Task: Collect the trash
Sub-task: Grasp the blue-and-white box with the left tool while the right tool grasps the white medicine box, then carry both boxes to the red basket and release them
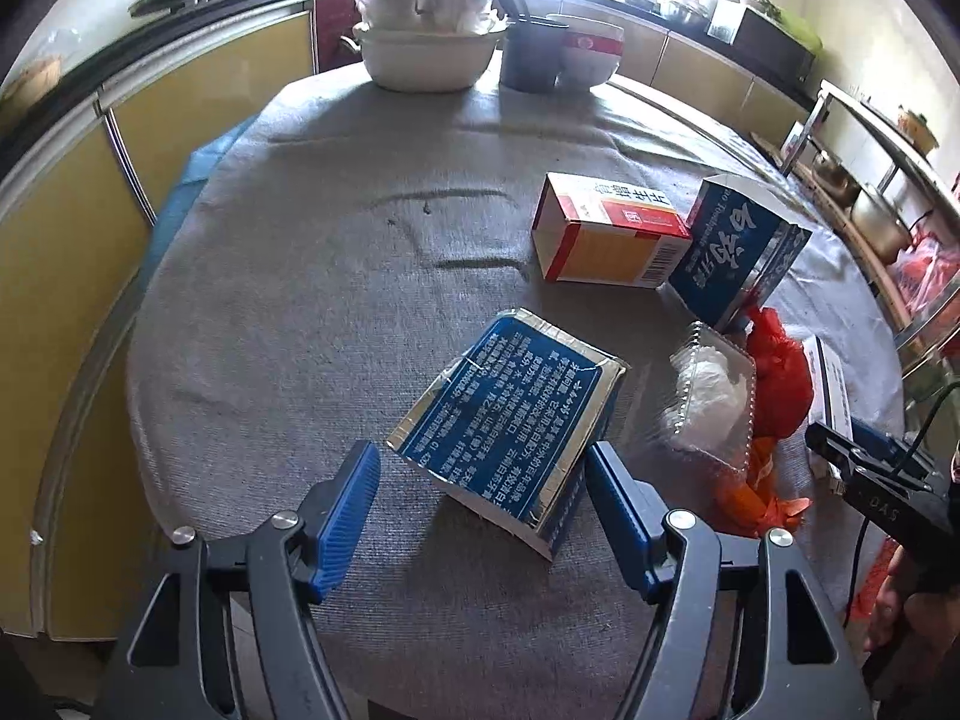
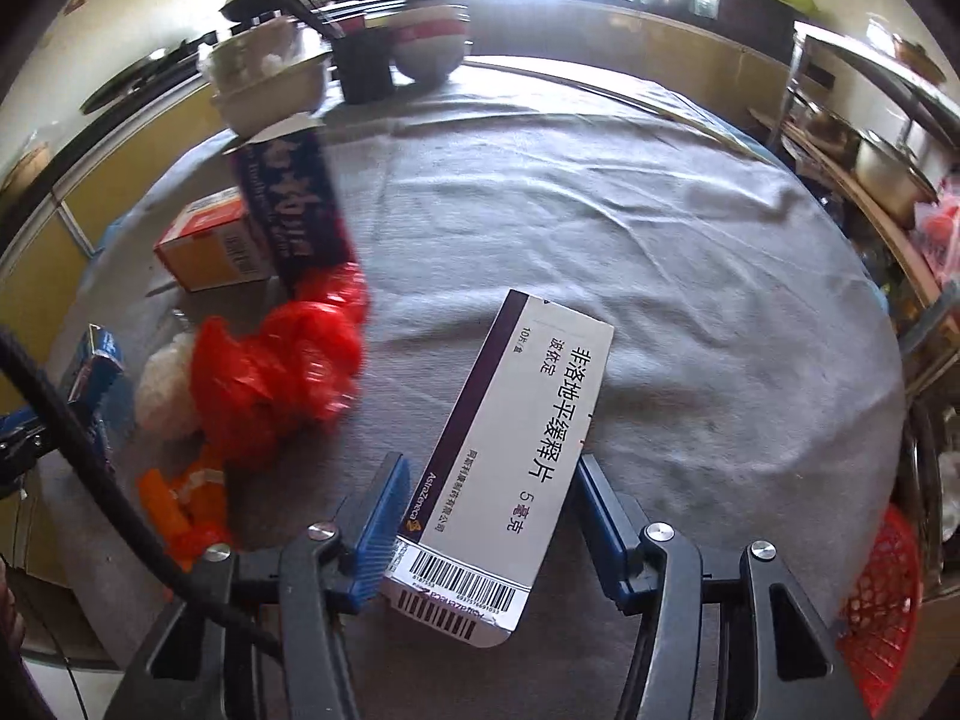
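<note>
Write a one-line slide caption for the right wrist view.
Open right claw straddles a white medicine box on the grey-clothed table, beside a crumpled red bag.

My left gripper (image 1: 483,474) and right gripper (image 2: 492,495): ribbed blue pads, black arms, silver screws, black cable (image 2: 90,468).

My right gripper (image 2: 489,516) sits spread around a white medicine box (image 2: 513,450) lying on the grey tablecloth (image 2: 690,300). I see a red plastic bag (image 2: 282,372) and orange scraps (image 2: 174,504) to the left.
</note>
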A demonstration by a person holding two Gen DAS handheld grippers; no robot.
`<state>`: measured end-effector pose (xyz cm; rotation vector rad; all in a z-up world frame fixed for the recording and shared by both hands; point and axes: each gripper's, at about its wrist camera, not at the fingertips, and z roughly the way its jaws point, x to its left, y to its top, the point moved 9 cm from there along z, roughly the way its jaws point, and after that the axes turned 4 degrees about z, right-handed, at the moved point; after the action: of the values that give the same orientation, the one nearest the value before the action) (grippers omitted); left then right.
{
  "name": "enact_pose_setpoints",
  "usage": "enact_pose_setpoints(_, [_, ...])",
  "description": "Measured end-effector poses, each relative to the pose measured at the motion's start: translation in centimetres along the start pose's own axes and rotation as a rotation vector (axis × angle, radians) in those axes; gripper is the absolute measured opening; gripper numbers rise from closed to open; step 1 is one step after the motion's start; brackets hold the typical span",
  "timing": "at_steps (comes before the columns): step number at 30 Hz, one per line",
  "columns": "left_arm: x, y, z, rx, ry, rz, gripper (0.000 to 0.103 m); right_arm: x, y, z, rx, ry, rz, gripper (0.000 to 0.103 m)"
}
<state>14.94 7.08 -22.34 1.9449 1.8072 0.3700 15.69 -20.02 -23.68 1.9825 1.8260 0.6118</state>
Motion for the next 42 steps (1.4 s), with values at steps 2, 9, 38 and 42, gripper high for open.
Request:
enact_pose_setpoints(2, [0.1, -0.1, 0.3, 0.010, 0.000, -0.008, 0.072, -0.8, -0.2, -0.1, 0.008, -0.003, 0.016, 0.059])
enact_pose_setpoints(9, [-0.4, -0.2, 1.3, 0.033, -0.026, -0.019, 0.072, -1.0, -0.3, -0.1, 0.032, -0.019, 0.038, 0.061])
enact_pose_setpoints(38, [-0.8, 1.0, -4.7, -0.156, 0.023, 0.008, 0.056, -0.6, -0.8, -4.2, -0.075, 0.108, 0.047, 0.049])
enact_pose_setpoints(42, [-1.6, 1.2, -6.3, -0.182, 0.018, 0.018, 0.056, -1.2, -0.7, -5.3, -0.095, 0.121, 0.057, 0.046])
